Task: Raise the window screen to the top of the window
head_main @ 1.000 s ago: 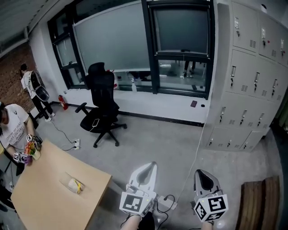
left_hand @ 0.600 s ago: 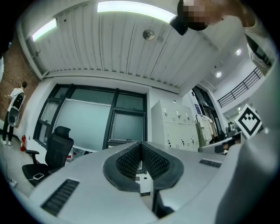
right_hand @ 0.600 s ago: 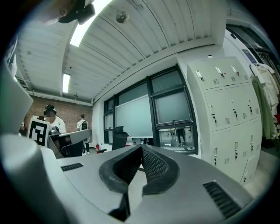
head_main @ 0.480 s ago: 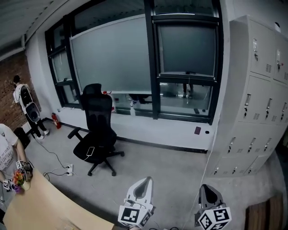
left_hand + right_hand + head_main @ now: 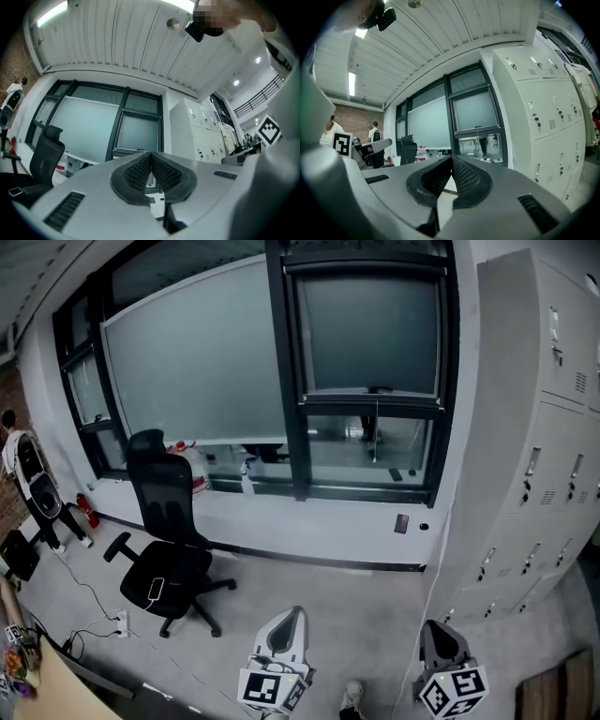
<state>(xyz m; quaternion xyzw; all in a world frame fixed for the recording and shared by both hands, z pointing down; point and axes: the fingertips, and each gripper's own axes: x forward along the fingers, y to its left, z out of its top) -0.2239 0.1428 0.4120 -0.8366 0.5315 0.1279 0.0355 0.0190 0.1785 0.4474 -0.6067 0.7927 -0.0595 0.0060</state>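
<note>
The grey window screen (image 5: 370, 334) covers the upper part of the right-hand pane, and its bottom bar (image 5: 373, 393) sits about two thirds of the way down. A thin pull cord (image 5: 377, 427) hangs from that bar. Clear glass shows below it. My left gripper (image 5: 289, 615) and right gripper (image 5: 434, 626) are low in the head view, well short of the window, both shut and holding nothing. The screen appears ahead of the left gripper (image 5: 151, 154) as a grey pane (image 5: 138, 131), and beyond the right gripper (image 5: 451, 157) as the same pane (image 5: 476, 110).
A black office chair (image 5: 164, 521) stands left of centre on the concrete floor. Grey lockers (image 5: 544, 456) fill the right wall beside the window. Bottles (image 5: 248, 474) sit on the sill. A wider screen (image 5: 197, 371) covers the left pane. A person (image 5: 28, 474) stands far left.
The view has come closer to the window and tilted up. The chair and table have slid left and down. Both grippers stay shut at the bottom of the view.
</note>
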